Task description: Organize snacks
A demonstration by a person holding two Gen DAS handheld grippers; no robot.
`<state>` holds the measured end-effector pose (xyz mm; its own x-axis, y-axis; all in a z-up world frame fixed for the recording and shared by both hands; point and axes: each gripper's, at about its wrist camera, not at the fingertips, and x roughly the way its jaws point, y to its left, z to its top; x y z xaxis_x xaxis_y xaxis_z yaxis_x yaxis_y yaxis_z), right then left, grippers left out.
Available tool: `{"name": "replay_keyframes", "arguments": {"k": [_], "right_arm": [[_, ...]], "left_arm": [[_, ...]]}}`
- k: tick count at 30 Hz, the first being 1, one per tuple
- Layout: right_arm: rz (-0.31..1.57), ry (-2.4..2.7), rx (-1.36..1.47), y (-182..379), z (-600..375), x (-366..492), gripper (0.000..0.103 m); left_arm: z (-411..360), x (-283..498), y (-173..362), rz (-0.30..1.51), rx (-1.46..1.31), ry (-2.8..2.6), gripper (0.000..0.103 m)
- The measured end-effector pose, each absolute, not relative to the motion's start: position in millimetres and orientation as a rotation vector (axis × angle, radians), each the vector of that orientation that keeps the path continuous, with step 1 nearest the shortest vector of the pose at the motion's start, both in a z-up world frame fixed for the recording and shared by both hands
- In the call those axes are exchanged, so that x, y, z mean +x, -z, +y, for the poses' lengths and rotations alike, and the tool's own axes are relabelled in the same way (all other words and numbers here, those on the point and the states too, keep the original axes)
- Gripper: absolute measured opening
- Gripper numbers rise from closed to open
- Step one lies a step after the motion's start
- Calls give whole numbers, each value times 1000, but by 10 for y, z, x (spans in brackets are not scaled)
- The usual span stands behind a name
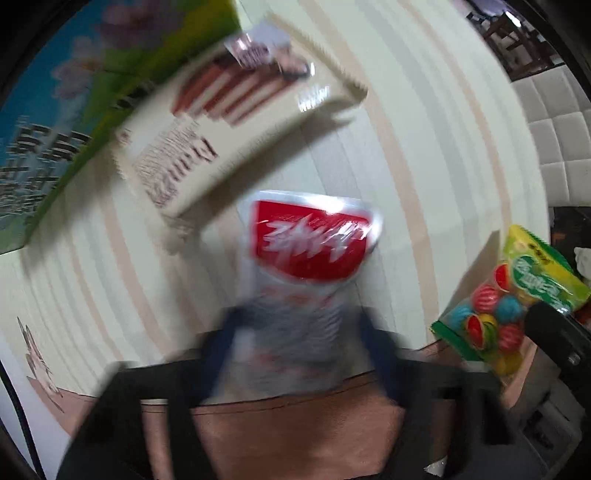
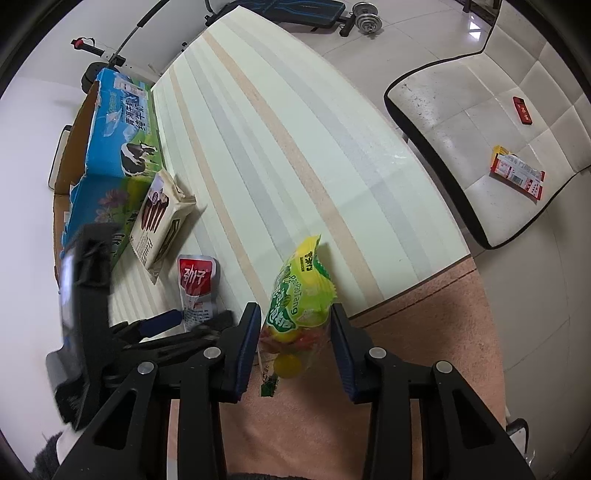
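Note:
My left gripper point(image 1: 299, 332) is shut on a red-and-clear snack pouch point(image 1: 306, 251), blurred by motion; it also shows in the right wrist view point(image 2: 195, 284), held low over the striped tabletop point(image 2: 295, 147). A cream wafer pack point(image 1: 229, 122) lies beyond it, against a blue-green milk carton box point(image 1: 55, 122). My right gripper point(image 2: 293, 325) is shut on a yellow-green candy bag point(image 2: 299, 295) with coloured balls inside, held above the table's near edge. That bag appears in the left wrist view point(image 1: 506, 302) at the right.
The open cardboard box point(image 2: 110, 147) stands at the table's left edge. A white padded chair point(image 2: 498, 147) at the right carries a red snack wrapper point(image 2: 517, 173) and a small red item point(image 2: 522, 110). Exercise equipment point(image 2: 332, 14) stands beyond the table.

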<state>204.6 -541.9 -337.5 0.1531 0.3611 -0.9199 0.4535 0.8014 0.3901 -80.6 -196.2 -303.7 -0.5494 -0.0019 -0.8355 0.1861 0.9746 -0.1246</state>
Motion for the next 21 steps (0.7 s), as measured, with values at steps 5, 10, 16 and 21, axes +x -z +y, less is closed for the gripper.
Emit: {"name": "replay_keyframes", "arguments": {"k": [5,10,16,21], "right_arm": [[1443,60,699,3362,-5382,2024,35],[1431,28,681,3294,-5296,2004,30],[1400,-23,650,3096,-5168,2053,29],[1402,-40,615,3049,-5071,2127,29]], "left_arm": [[-1745,-820,2833,2140,102,251,37],[-1570,-899,2624,2125,55,243,29],[-1240,-792,2284,2096,-27,236,0],[-892,-637,2459,2160,-126,237,11]]}}
